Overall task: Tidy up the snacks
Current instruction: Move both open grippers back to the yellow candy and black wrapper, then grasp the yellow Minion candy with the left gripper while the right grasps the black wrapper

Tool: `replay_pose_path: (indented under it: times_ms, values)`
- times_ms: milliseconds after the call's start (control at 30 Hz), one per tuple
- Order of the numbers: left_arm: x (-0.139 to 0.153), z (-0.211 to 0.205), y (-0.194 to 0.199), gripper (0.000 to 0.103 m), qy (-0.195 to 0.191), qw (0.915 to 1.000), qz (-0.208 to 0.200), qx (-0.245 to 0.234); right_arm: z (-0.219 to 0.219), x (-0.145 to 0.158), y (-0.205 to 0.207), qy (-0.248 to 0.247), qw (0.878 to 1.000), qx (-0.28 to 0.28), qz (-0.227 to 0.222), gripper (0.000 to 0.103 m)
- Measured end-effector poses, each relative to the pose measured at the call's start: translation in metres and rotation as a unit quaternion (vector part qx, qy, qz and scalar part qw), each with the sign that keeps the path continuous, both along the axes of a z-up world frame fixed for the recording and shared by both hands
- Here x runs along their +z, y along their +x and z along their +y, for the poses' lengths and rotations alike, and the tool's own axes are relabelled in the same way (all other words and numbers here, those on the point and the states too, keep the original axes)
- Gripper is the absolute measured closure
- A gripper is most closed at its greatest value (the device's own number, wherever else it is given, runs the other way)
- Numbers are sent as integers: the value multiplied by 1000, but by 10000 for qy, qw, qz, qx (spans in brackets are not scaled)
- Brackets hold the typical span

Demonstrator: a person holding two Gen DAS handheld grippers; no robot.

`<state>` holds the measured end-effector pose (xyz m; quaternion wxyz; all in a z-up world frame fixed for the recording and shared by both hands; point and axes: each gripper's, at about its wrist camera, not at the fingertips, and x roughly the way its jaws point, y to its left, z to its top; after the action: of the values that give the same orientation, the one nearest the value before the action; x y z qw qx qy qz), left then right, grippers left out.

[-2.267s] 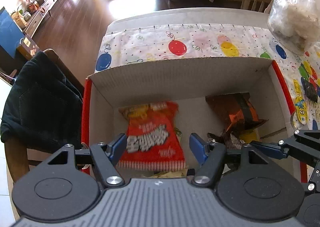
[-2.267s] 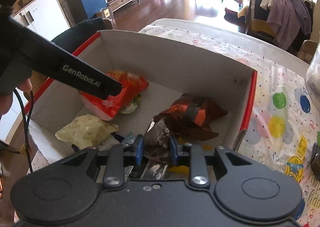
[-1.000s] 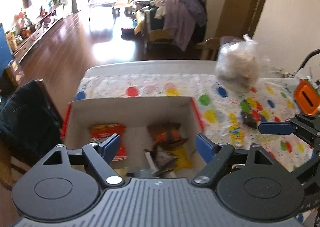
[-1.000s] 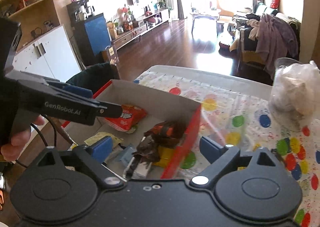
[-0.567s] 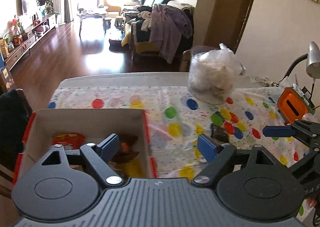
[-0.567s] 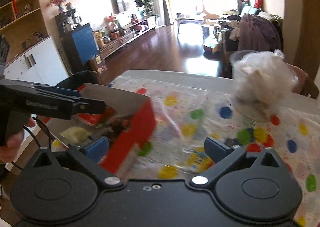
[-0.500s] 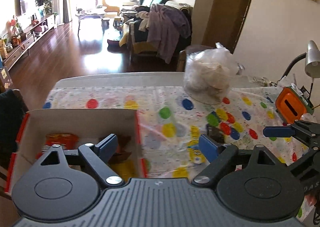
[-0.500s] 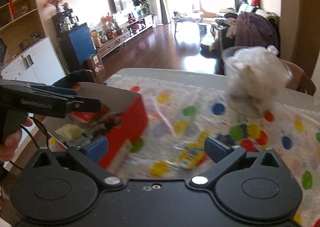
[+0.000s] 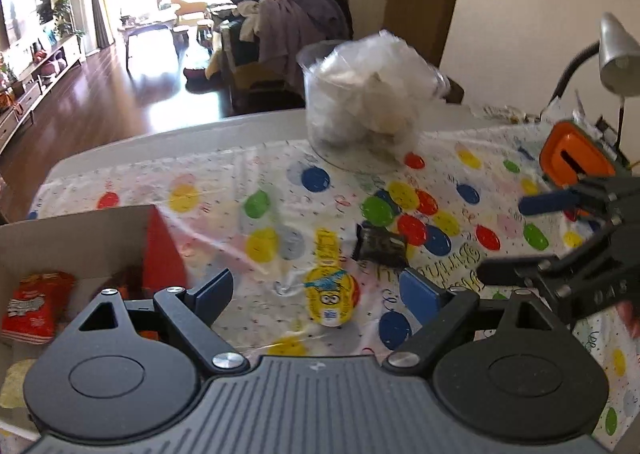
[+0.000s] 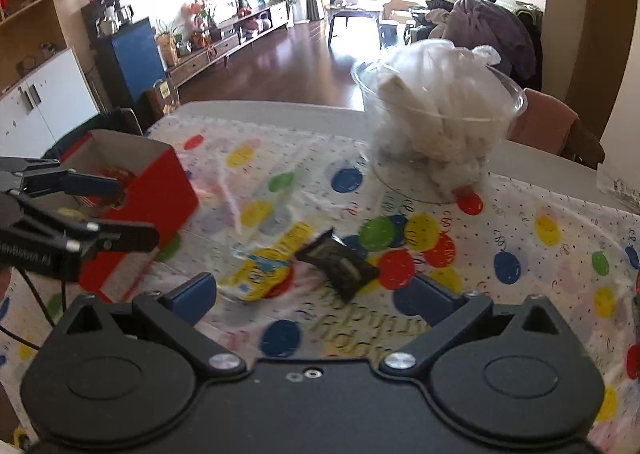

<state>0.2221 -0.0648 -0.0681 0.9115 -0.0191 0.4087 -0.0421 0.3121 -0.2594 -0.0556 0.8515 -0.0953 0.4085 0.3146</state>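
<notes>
On the tabletop (image 9: 248, 126), under a clear-covered cloth of coloured dots, two loose snacks lying just beside each other near the middle of both views. Yellow packet (image 9: 330, 296) (image 10: 262, 272): flat, glossy, round-ended, with a cartoon face and a small white label at its near end, slightly blurred. Dark packet (image 9: 380, 246) (image 10: 340, 262): small, near-black, rectangular, crinkled foil, one corner tilted up, its print too blurred to read. Cardboard box (image 9: 72, 230) (image 10: 156, 190) with red outer sides at the left edge of each view, open on top, holding a red bag (image 9: 34, 306) with white lettering and other wrappers only partly seen. Clear plastic tub (image 9: 360, 102) (image 10: 436, 122) stuffed with white bags farther back, upper centre.

Left gripper (image 9: 316, 296) hovering over the yellow packet, blue pads spread wide, jaws just opened further, nothing between them but the packet below, not touched. Right gripper (image 10: 312, 294) likewise spread fully, jaws just opened further, empty, above both packets, the dark one nearer its right pad. Each gripper also visible at the side edge of the other's view.
</notes>
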Motion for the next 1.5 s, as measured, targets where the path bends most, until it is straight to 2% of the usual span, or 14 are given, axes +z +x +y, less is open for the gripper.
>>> replay_pose_path:
  times_ms: [333, 533, 833, 1133, 1233, 1367, 1500]
  values:
    - [-48, -22, 43, 12, 116, 9975, 689, 98, 4, -42, 50, -399, 9976, 548, 117, 0]
    - [-73, -30, 66, 12, 301, 9943, 1012, 115, 22, -72, 79, -642, 9943, 814, 244, 7]
    - [-104, -32, 93, 13, 438, 9877, 1493, 172, 46, -99, 102, -895, 9853, 1394, 410, 24]
    - [-116, -34, 104, 31, 503, 9855, 1616, 95, 63, -111, 107, -966, 9819, 1591, 350, 34]
    - [-119, -33, 105, 41, 509, 9850, 1648, 102, 65, -114, 108, -947, 9822, 1574, 391, 42]
    - [-119, -32, 105, 49, 454, 9861, 1596, 77, 66, -116, 106, -945, 9823, 1572, 372, 53]
    - [-118, -32, 105, 51, 449, 9863, 1584, 103, 66, -116, 102, -921, 9834, 1528, 328, 67]
